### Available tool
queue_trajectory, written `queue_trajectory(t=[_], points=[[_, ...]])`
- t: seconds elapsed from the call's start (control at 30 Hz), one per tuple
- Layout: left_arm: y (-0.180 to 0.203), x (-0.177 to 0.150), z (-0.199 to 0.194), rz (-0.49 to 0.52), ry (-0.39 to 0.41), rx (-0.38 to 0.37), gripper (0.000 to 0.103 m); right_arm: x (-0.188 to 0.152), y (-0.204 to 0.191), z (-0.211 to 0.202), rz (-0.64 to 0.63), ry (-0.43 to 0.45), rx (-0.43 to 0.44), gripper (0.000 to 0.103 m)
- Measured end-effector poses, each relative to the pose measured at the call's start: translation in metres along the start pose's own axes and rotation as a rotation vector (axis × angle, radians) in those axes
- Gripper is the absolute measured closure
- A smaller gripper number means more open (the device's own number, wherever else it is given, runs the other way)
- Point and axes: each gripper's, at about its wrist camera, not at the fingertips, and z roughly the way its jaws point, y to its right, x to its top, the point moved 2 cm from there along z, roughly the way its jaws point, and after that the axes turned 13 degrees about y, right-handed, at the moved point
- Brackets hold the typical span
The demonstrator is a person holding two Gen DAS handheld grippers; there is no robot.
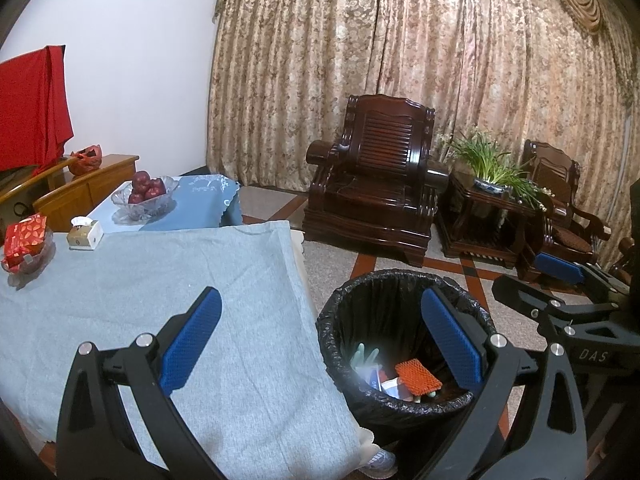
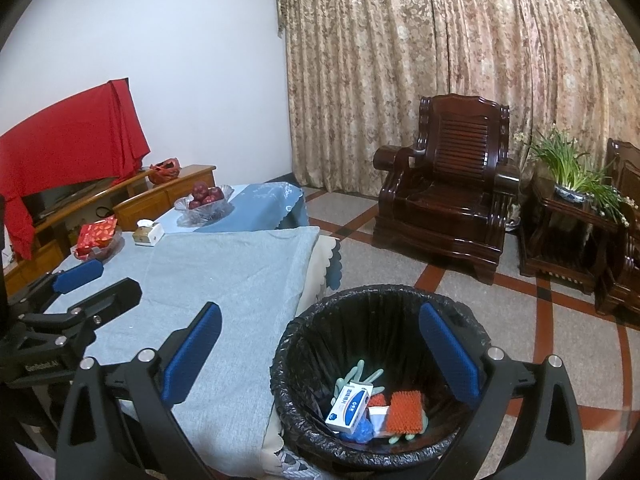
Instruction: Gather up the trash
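Nearby, both claws (image 1: 320,336) (image 2: 320,344) wide and empty, bin (image 2: 304,344) beside table (image 2: 224,280), armchair (image 2: 448,200) beyond

Even, soft indoor light; a pale glare spot inside the bin (image 1: 370,354), strong fisheye bending and dark corners, focus sharp

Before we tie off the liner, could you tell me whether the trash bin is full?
Not full: the trash bin holds only a bottom layer, a white box, gloves and orange mesh.
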Motion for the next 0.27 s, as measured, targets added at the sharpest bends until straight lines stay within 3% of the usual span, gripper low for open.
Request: queue_trajectory(t=[0.27], points=[[-0.0024, -0.0009, 0.0002, -0.001, -0.004, 0.0, 0.006, 0.0004, 0.0, -0.0001, 0.0, -0.003, 0.0, 0.006]])
